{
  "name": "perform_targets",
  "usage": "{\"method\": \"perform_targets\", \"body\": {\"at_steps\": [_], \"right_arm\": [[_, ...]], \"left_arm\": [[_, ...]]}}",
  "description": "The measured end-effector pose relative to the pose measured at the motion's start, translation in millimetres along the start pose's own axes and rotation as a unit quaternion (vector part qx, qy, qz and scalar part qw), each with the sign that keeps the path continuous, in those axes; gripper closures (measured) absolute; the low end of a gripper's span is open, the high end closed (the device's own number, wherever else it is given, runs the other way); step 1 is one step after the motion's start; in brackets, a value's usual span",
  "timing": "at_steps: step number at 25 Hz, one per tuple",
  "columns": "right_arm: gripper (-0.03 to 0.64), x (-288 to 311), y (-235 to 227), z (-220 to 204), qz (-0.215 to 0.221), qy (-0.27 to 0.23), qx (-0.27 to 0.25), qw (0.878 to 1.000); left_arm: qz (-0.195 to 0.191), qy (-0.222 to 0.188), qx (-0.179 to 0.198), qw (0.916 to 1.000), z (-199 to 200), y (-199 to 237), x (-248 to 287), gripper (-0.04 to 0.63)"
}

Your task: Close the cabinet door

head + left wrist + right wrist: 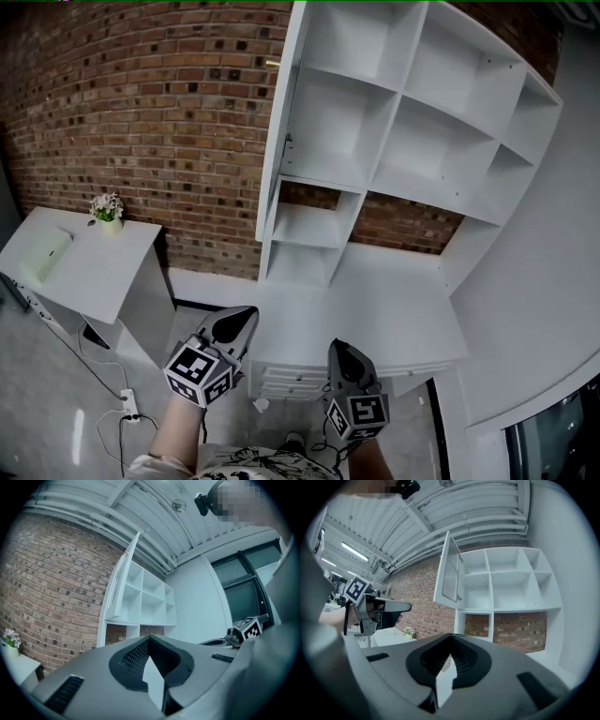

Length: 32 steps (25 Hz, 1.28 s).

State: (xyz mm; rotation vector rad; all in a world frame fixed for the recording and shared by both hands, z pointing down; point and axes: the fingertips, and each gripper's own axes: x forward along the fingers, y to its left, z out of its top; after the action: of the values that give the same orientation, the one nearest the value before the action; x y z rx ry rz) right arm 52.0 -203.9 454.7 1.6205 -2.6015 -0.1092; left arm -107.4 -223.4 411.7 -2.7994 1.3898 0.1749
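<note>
Left gripper [242,321]: jaws together, holding nothing.
Right gripper [342,354]: likewise closed and empty.
Cabinet door [449,566]: standing open at the shelves' [506,592] upper left, well ahead of both.
Handling: probably a light, stiff hinged panel; push near its free edge.

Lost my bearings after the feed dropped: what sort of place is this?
Probably a furnished room in an industrial-style building: red brick wall, white open-shelf wall cabinet above a white desk, ribbed metal ceiling.
</note>
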Motion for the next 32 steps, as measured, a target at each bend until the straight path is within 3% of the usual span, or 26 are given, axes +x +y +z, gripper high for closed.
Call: {"method": "perform_targets", "body": {"at_steps": [6, 11, 16, 21, 27, 32], "right_arm": [[0.612, 38, -55, 19, 0.065, -0.022, -0.045, 0.997], [0.612, 67, -96, 21, 0.11, -0.029, -0.043, 0.993], [0.612, 94, -115, 30, 0.132, -0.033, -0.027, 0.99], [0.612, 119, -113, 32, 0.143, -0.042, -0.02, 0.989], [0.612, 148, -96, 42, 0.155, -0.048, -0.025, 0.986], [0.612, 159, -87, 47, 0.151, -0.05, -0.028, 0.987]], "left_arm": [[0.075, -0.017, 0.021, 0.9969, 16, 5, 43, 0.584], [0.115, -0.029, 0.023, 0.9927, 19, 3, 72, 0.584], [0.14, -0.062, 0.0, 0.9883, 45, 19, 70, 0.584], [0.173, -0.082, 0.02, 0.9813, 71, 49, 56, 0.584], [0.169, -0.125, 0.06, 0.9757, 122, 89, 57, 0.584], [0.123, -0.138, 0.097, 0.978, 181, 111, 72, 0.584]]}}
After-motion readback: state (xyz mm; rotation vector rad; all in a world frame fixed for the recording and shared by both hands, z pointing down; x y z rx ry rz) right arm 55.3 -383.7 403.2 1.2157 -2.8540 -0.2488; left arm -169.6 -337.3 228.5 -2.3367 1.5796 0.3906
